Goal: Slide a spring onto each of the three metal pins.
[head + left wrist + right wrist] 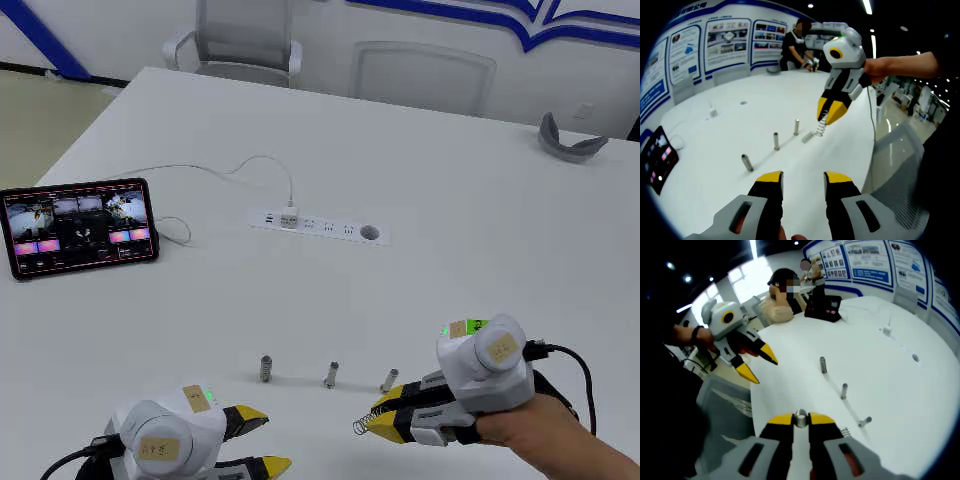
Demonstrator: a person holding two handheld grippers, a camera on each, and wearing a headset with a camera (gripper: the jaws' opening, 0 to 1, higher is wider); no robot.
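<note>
currently my right gripper [379, 415], at the lower right of the head view, has its jaws pinched shut on a spring [359, 426]. the coil pokes out past the yellow tips toward the left of the frame and hangs clear of the white table [450, 170]. in the left gripper view the spring [822, 124] dangles below the right gripper's tips in the upper middle of the frame, above the far end of the pin row. my left gripper [263, 440], at the lower left of the head view, holds nothing. its jaws stand moderately apart, and its own view confirms this.

the three pins [331, 375] stand in a row across the lower middle of the head view, between the two grippers. the rightmost pin [389, 380], nearest the spring, looks tilted. i cannot tell at this size whether any pin already carries a coil.

assessment: the spring is light, thin wire. it gives along its length and is easily bent sideways or flicked away. a hold near one end, as now, leaves the open free end to lead onto a pin. a hard squeeze mid-coil would likely crush the bore. the pins look stiff but small and may be loose on the table, so a sideways nudge could topple one. the free end needs lining up square over the pin top.
</note>
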